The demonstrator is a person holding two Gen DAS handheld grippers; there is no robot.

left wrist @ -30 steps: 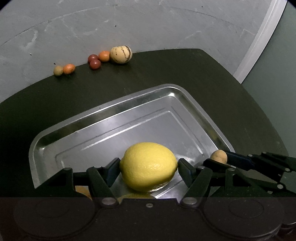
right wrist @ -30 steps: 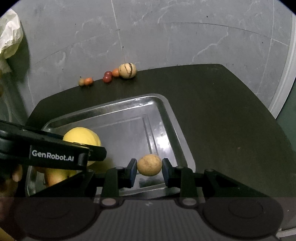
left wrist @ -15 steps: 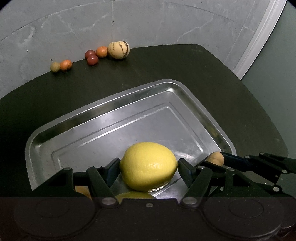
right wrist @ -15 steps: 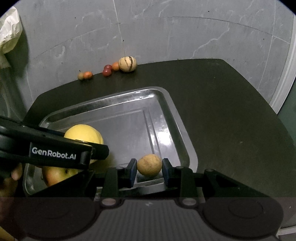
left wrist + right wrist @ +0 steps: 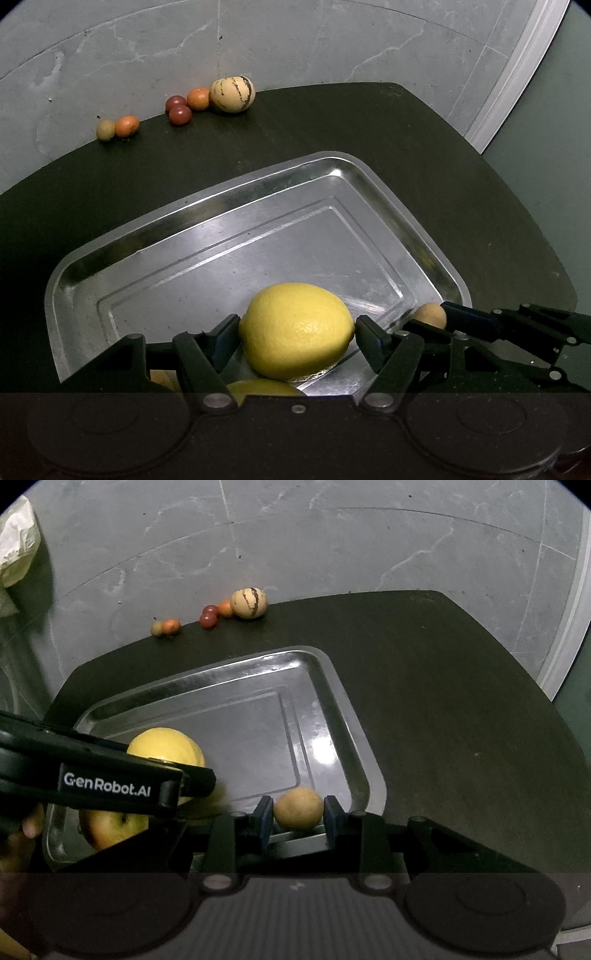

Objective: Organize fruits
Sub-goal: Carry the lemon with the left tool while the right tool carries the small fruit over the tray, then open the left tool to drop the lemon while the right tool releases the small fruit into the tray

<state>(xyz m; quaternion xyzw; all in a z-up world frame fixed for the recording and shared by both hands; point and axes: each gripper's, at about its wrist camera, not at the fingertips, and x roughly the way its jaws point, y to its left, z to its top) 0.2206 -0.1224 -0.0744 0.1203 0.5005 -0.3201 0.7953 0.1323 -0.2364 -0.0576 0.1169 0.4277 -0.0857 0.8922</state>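
My left gripper (image 5: 297, 332) is shut on a large yellow lemon (image 5: 296, 330), held low over the near part of the metal tray (image 5: 207, 199). A second yellow fruit (image 5: 264, 388) peeks out just below it. My right gripper (image 5: 298, 810) is shut on a small tan round fruit (image 5: 298, 808) above the tray's (image 5: 343, 705) near right corner. In the right wrist view the lemon (image 5: 162, 744) shows behind the left gripper's body, and a red-yellow apple (image 5: 110, 827) lies in the tray's near left corner. The tan fruit (image 5: 428, 314) also appears at the right of the left wrist view.
Along the far edge of the dark table (image 5: 369, 125) sit a striped cream melon-like fruit (image 5: 232, 94), an orange fruit (image 5: 198, 98), two dark red fruits (image 5: 178, 110), another orange one (image 5: 126, 126) and a small green one (image 5: 105, 130). A pale bag (image 5: 14, 550) hangs far left.
Both grippers have drawn back and risen a little, keeping hold of the lemon and the tan fruit. The tray and the far fruits now sit farther off, and the apple shows more.
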